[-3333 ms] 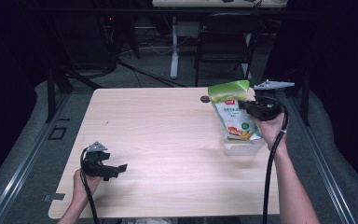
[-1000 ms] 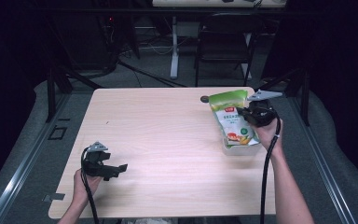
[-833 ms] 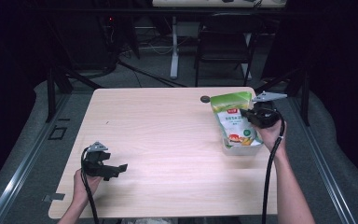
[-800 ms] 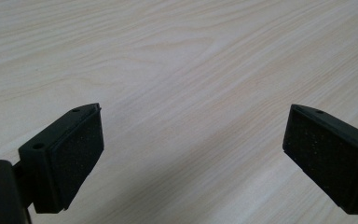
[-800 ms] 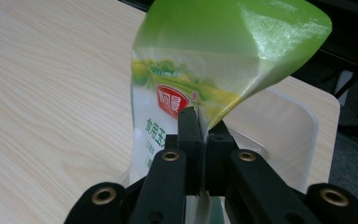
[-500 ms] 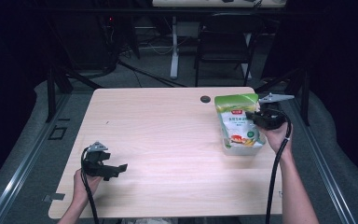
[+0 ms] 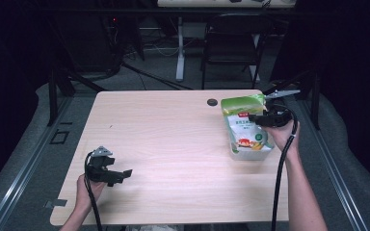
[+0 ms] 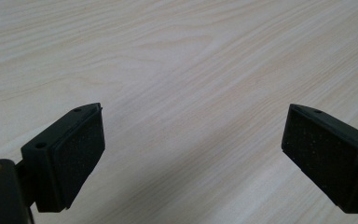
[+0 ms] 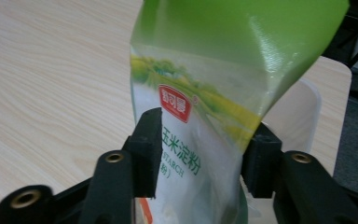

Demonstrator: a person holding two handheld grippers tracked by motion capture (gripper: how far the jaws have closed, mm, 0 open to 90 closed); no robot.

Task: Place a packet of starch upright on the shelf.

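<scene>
A green and white starch pouch (image 7: 243, 130) stands upright at the table's right side, its green top leaning left. My right gripper (image 7: 262, 119) is shut on it about mid-height from the right. In the right gripper view the pouch (image 9: 214, 88) sits pinched between the two black pads (image 9: 151, 149), red logo and printed text facing the camera. My left gripper (image 7: 120, 174) is held low over the front left of the table, far from the pouch. Its own view shows the left gripper (image 8: 193, 158) open wide over bare wood.
A black round grommet (image 7: 212, 102) sits in the tabletop just left of the pouch's top. A pale translucent shape (image 9: 307, 109) shows behind the pouch. The table's right edge (image 7: 279, 144) is close to the right hand. A dark chair (image 7: 231, 48) stands beyond the far edge.
The right gripper has carried the pouch to the right and slightly nearer, uncovering the black grommet. The left gripper has stayed where it was.
</scene>
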